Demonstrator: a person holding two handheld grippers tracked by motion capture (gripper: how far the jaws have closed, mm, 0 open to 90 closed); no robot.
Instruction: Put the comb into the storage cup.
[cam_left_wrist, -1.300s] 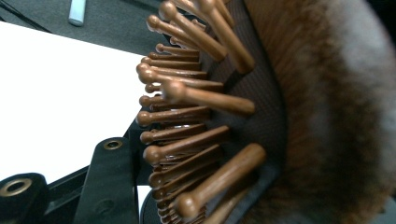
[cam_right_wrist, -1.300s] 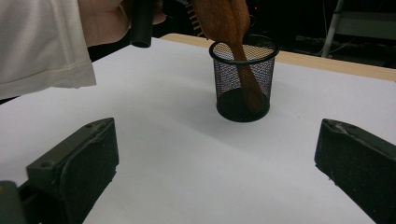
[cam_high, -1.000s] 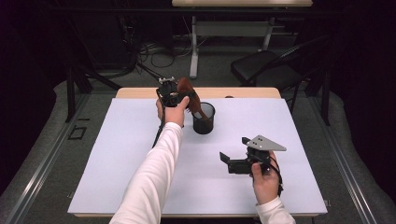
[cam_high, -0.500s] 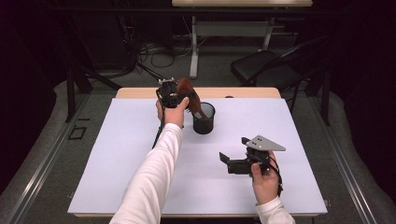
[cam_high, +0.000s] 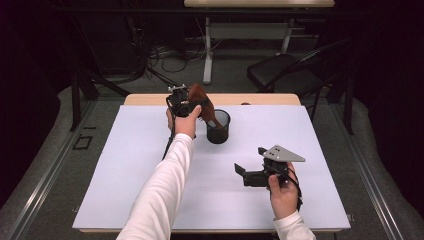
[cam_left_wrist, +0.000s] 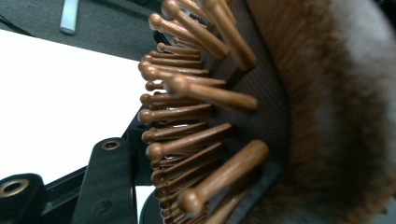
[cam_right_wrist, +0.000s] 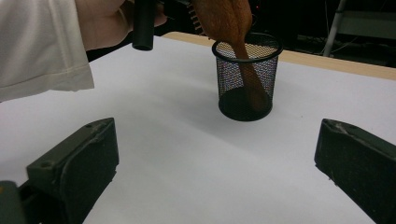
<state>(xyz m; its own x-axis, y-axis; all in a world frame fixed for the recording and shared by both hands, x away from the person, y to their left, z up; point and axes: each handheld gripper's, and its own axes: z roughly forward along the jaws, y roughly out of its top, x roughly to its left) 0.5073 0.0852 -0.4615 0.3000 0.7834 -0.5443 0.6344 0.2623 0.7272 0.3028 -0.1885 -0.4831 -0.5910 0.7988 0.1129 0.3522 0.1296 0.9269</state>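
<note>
Left gripper (cam_high: 186, 103) held up over the far part of the table (cam_high: 125, 165), just left of the cup (cam_high: 218, 126); its fingers are closed tight on the head of the brush (cam_high: 202, 100); in the left gripper view the brush (cam_left_wrist: 261, 107) sits right against the camera, wooden pins with rounded tips pointing left, dark pad beneath them, brown wooden back at the right, one black finger (cam_left_wrist: 105, 182) low at the left.

Brush tilted; head up and to the left in the grip, handle slanting down to the right into the cup; in the right gripper view the handle (cam_right_wrist: 247, 70) crosses the rim and reaches down near the cup's bottom; whether it touches the bottom I cannot tell.

Cup (cam_right_wrist: 246, 77) is black wire mesh, upright, standing on the white table sheet toward the far edge, about mid-width.

Right gripper (cam_high: 250, 175) low over the near right part of the table, well apart from the cup; it lies about level, aimed left and toward the cup; fingers wide apart, nothing between them; in its own view both fingers (cam_right_wrist: 74, 163) frame bare white sheet with the cup beyond.

White sleeve (cam_high: 160, 190) of the left arm runs from the near edge up to the left hand (cam_high: 184, 122); right hand (cam_high: 282, 192) grips its tool near the near edge.
</note>
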